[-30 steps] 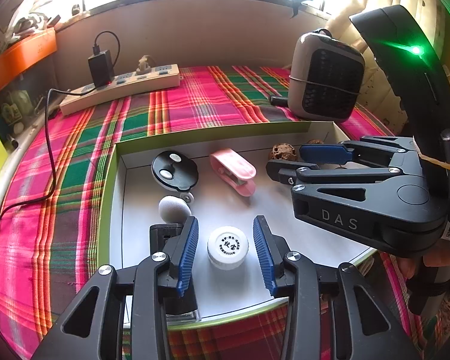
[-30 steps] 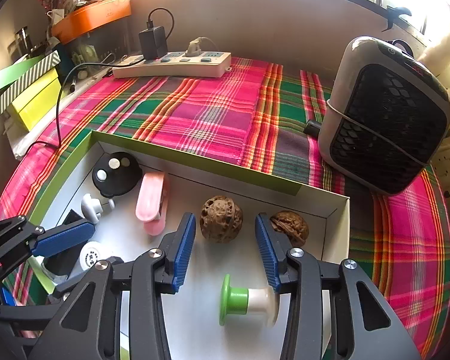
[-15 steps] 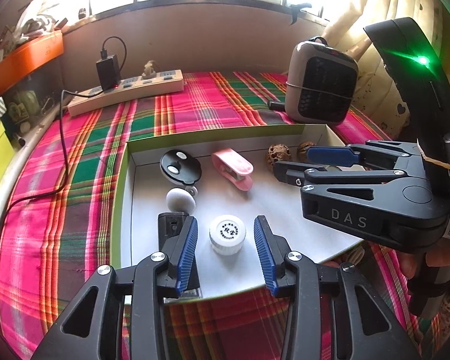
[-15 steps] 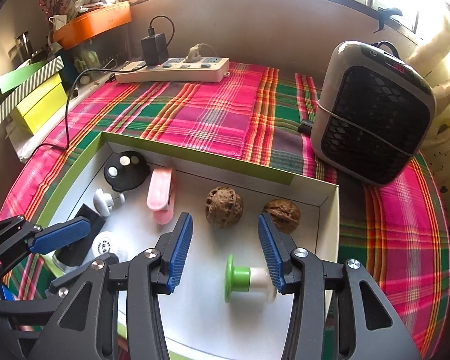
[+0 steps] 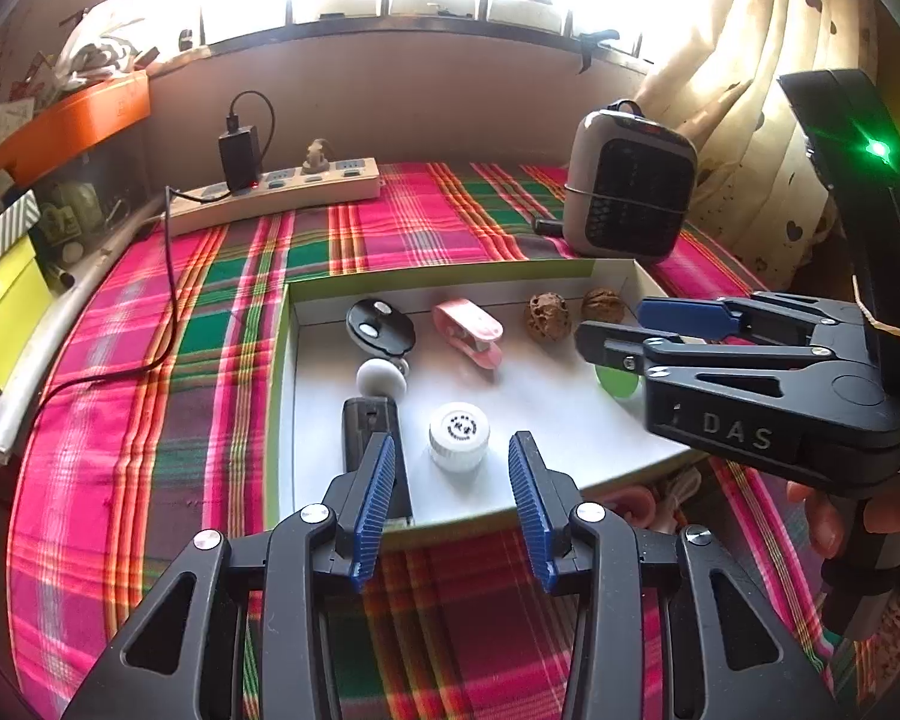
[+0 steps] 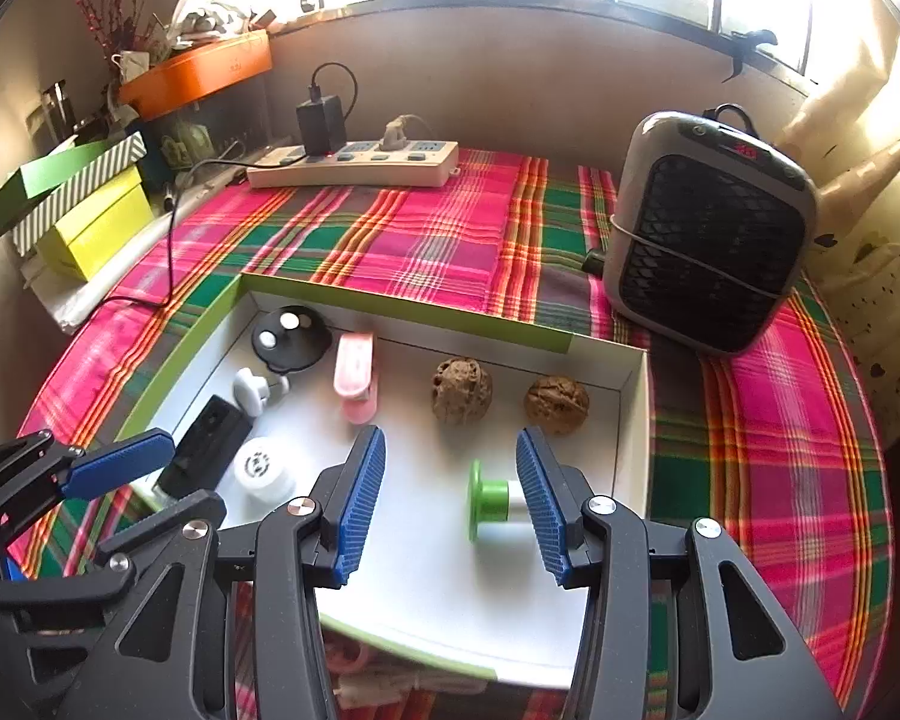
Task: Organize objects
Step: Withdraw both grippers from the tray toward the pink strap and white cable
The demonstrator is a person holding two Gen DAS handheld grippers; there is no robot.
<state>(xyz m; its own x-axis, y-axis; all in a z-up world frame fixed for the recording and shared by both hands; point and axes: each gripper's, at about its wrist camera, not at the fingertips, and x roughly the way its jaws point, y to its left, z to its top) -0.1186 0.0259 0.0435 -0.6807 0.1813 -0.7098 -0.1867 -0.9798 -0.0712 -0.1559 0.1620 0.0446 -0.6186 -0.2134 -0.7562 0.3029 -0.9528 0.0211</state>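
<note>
A shallow white box with a green rim [image 5: 285, 360] lies on the plaid cloth. Inside lie a black round remote [image 5: 381, 327], a pink clip [image 5: 468, 330], two walnuts [image 5: 547, 315] [image 5: 601, 305], a white knob [image 5: 380, 378], a black block [image 5: 369, 426], a white capped jar [image 5: 459, 429] and a green-and-white spool [image 6: 492, 498]. My left gripper [image 5: 450, 444] hovers open over the box's near edge, the jar lying just beyond its tips. My right gripper [image 6: 450, 438] is open above the spool, holding nothing; it also shows from the side [image 5: 612, 324].
A grey fan heater [image 6: 708, 240] stands right of the box. A power strip [image 6: 354, 162] with a black charger and a trailing cable lies at the back. Yellow and green boxes [image 6: 96, 228] sit at the left. Something pink [image 5: 630, 504] pokes out under the box's near edge.
Both grippers have drawn back and slightly up from the box. The jar and the spool stay lying in the box, now farther from the fingertips.
</note>
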